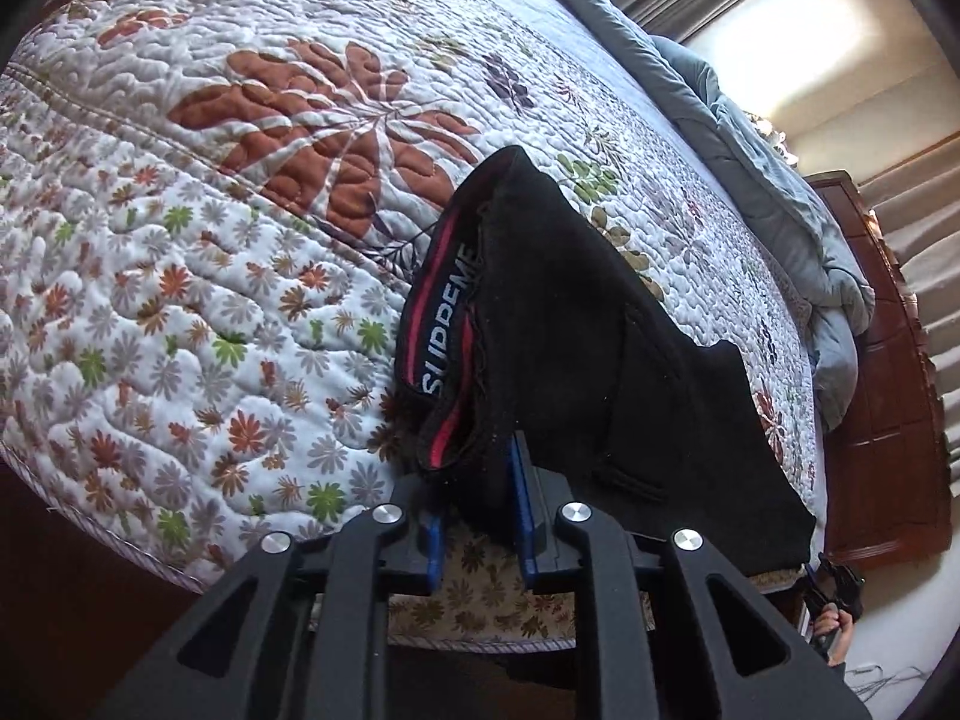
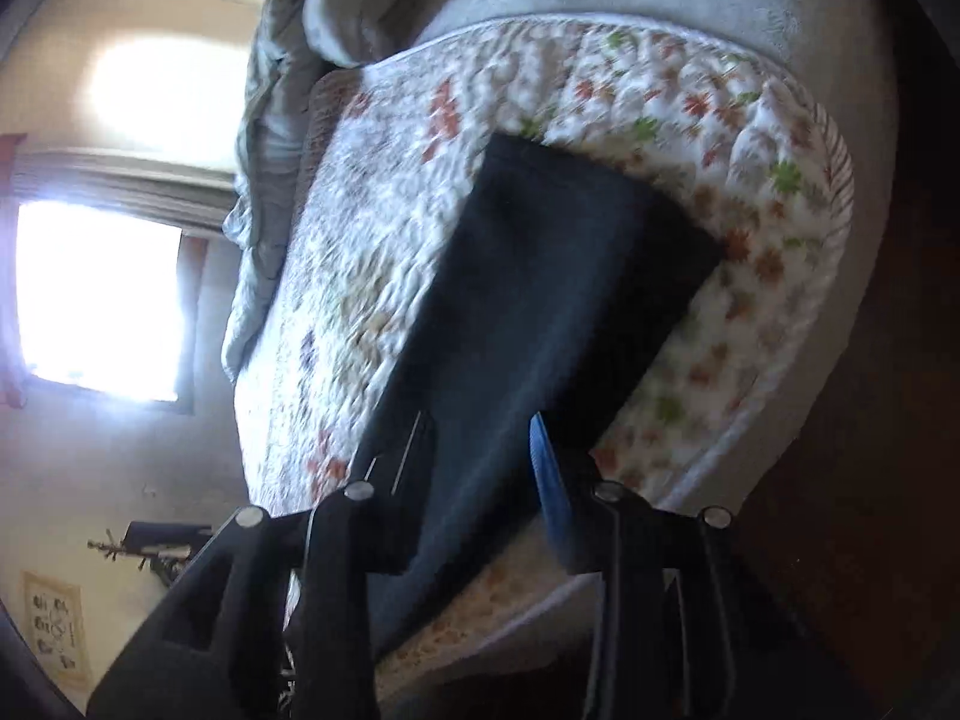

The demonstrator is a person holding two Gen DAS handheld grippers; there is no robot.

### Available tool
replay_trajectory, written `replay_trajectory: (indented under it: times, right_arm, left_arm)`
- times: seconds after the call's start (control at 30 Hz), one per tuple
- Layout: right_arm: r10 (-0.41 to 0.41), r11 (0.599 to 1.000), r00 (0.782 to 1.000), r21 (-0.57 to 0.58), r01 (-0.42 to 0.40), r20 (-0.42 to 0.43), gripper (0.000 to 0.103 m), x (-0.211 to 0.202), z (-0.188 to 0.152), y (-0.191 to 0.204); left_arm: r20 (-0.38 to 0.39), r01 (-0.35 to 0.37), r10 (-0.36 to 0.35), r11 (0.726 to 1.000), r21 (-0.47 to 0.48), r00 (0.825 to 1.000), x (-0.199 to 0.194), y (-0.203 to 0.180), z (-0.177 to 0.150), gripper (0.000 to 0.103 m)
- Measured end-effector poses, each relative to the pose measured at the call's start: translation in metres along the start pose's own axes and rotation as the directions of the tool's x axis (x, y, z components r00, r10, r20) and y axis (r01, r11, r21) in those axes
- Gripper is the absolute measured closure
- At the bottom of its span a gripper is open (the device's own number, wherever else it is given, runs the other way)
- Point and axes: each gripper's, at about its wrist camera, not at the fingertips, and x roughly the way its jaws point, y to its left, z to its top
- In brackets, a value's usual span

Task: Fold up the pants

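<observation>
Black pants [image 1: 576, 324] with a red-striped waistband reading "SUPREME" [image 1: 447, 324] lie on a floral quilt [image 1: 210, 240]. My left gripper [image 1: 483, 474] holds the waistband end, its blue-padded jaws closed on the black cloth. In the blurred right wrist view the pants [image 2: 540, 300] stretch as a dark band over the quilt [image 2: 372, 228]. My right gripper [image 2: 480, 456] has the cloth between its jaws, with one blue pad [image 2: 549, 480] showing. The right gripper also shows small in the left wrist view [image 1: 834, 594] at the bed's corner.
A grey-blue comforter [image 1: 750, 168] is bunched along the far side of the bed. A dark wooden headboard [image 1: 888, 372] stands at the right. A bright window [image 2: 96, 300] and a wall lie to the left in the right wrist view. The quilt's edge [image 2: 828, 192] drops to a dark floor.
</observation>
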Motion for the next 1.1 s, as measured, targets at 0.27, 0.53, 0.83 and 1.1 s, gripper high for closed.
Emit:
replay_trajectory:
  times: [0.27,0.53,0.83,1.1]
  right_arm:
    - [0.029,0.995,0.998,0.092,-0.034,0.053,0.07,-0.005,-0.022,-0.03]
    - [0.074,0.985,0.992,0.148,-0.088,0.099,0.066,0.03,-0.008,-0.033]
    - [0.027,0.994,0.996,0.103,-0.036,0.087,0.098,0.035,-0.009,-0.042]
    - [0.046,0.987,0.985,0.145,-0.07,0.165,0.093,0.016,0.025,-0.046]
  left_arm:
    - [0.017,0.014,-0.014,0.999,-0.032,1.0,-0.002,0.007,-0.006,0.079]
    - [0.003,-0.02,0.02,0.999,-0.035,1.0,0.001,0.005,-0.005,0.077]
    - [0.006,-0.052,0.052,0.997,-0.056,0.999,0.007,0.006,-0.003,0.078]
    - [0.011,-0.053,0.053,0.998,-0.028,0.999,0.007,0.005,-0.001,0.078]
